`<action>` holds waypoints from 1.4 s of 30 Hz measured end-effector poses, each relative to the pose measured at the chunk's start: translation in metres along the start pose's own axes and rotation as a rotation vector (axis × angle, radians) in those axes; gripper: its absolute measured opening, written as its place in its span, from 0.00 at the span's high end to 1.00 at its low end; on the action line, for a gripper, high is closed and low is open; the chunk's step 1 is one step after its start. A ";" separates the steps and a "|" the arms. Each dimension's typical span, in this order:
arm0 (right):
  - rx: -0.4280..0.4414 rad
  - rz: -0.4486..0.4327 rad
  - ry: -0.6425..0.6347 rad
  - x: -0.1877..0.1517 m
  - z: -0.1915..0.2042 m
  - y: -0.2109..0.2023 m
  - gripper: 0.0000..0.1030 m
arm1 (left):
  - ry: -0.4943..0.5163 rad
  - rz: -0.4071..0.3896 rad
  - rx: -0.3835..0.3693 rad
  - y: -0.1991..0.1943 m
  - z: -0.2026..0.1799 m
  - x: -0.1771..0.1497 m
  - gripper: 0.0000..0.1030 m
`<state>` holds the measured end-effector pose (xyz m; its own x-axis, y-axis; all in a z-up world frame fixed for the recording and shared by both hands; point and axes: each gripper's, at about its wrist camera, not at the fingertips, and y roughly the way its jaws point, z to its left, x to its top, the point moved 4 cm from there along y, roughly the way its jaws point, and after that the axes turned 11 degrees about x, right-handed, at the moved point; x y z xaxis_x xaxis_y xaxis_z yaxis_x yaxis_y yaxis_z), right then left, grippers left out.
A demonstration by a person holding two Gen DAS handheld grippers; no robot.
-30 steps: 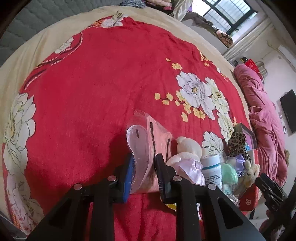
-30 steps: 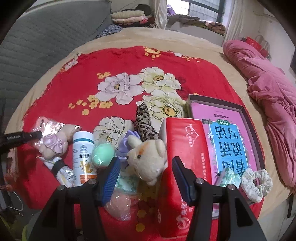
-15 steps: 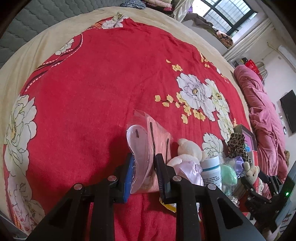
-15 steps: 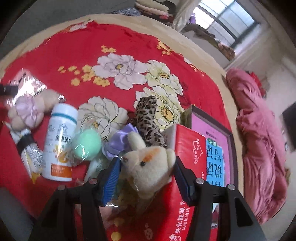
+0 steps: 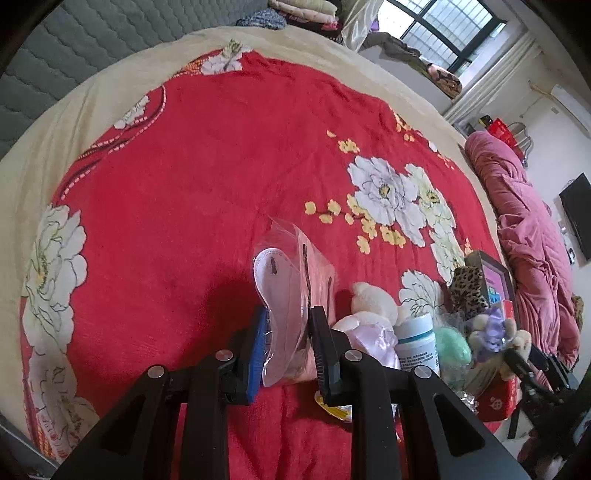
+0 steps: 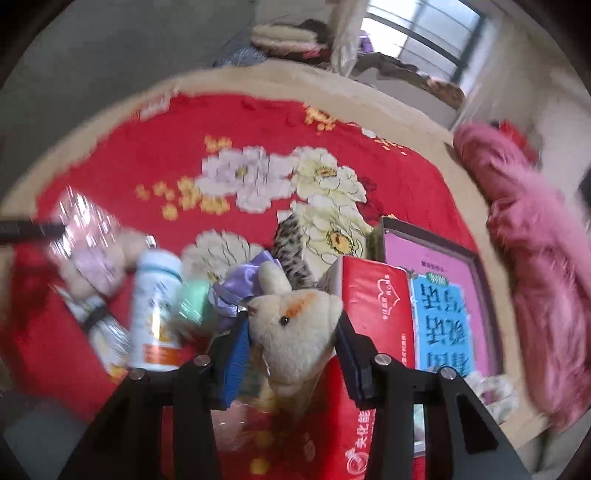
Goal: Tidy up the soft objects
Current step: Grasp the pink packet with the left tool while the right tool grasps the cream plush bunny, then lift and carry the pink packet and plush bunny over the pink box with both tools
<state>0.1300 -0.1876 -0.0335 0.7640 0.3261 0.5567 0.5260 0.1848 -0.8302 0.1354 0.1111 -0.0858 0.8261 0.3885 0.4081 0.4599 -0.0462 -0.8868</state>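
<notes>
A white plastic bottle with a teal band and orange label base (image 6: 157,314) lies just left of the right jaws; in the left view the bottle (image 5: 415,341) stands just right of the jaws. A red cardboard box printed with white characters (image 6: 373,314) sits right beside the right jaws, touching a pink and blue book in a dark frame-like tray (image 6: 441,310) further right. Beyond both pairs of jaws spreads a red blanket with white and yellow flowers (image 5: 192,177). A rumpled pink quilted cover (image 6: 532,258) lies far right. Ahead, a grey quilted headboard (image 5: 74,62) and a barred window (image 5: 443,26).
</notes>
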 end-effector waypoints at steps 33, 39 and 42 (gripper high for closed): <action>0.082 -0.137 0.062 0.013 -0.002 -0.060 0.57 | 0.171 -0.163 0.056 -0.082 -0.046 0.009 0.90; 0.079 -0.162 0.084 0.014 -0.011 -0.069 0.57 | 0.217 -0.210 0.048 -0.105 -0.067 0.011 0.91; 0.071 -0.178 0.093 0.014 -0.017 -0.077 0.57 | 0.236 -0.227 0.037 -0.114 -0.082 0.013 0.90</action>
<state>0.1066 -0.2128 0.0388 0.6942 0.1958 0.6926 0.6308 0.2978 -0.7165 0.1200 0.0455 0.0384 0.7584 0.1609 0.6316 0.6325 0.0524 -0.7728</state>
